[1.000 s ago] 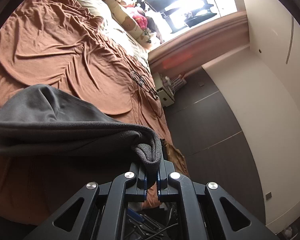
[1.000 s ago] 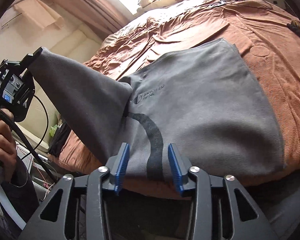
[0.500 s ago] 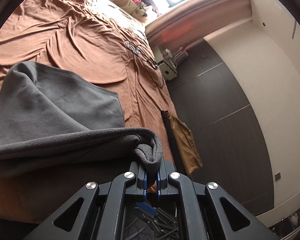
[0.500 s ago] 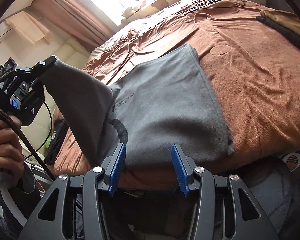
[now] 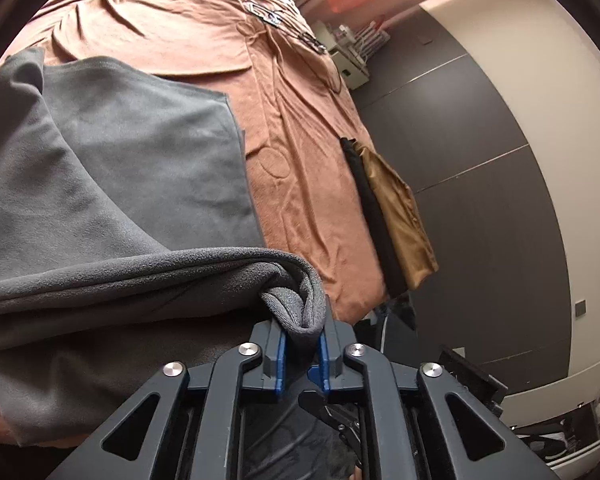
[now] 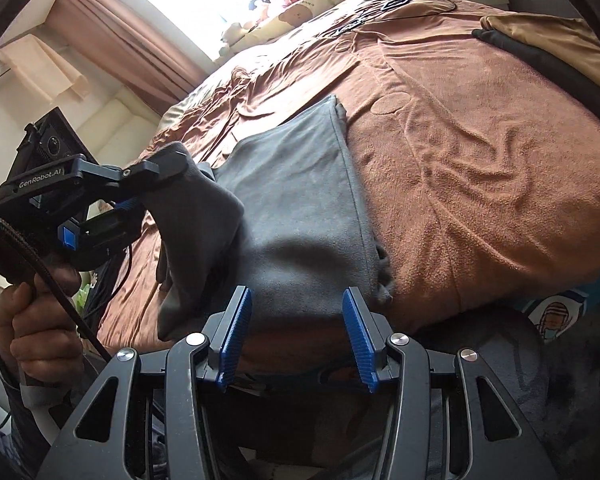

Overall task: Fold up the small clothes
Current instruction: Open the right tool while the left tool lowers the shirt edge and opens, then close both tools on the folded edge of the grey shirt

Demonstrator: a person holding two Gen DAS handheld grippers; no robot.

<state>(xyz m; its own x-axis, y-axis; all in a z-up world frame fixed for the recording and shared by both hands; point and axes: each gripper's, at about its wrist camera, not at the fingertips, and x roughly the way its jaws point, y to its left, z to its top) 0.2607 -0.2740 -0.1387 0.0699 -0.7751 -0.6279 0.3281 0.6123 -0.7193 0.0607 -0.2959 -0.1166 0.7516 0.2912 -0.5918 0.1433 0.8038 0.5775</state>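
Two grippers work one soft grey fleece garment [image 5: 148, 168] on the rust-brown terry bedspread [image 5: 300, 152].

We see our left gripper [image 5: 302, 346] with a bunched, rolled corner of the fleece between its blue pads; its jaws have just been opening, though the cloth seems yet pinched. Our right gripper [image 6: 296, 334] hangs with ribbed blue pads parted, grasping nothing. Only the right view shows the hand [image 6: 40, 320] and the lifted flap; the garment's near hem is cut off.
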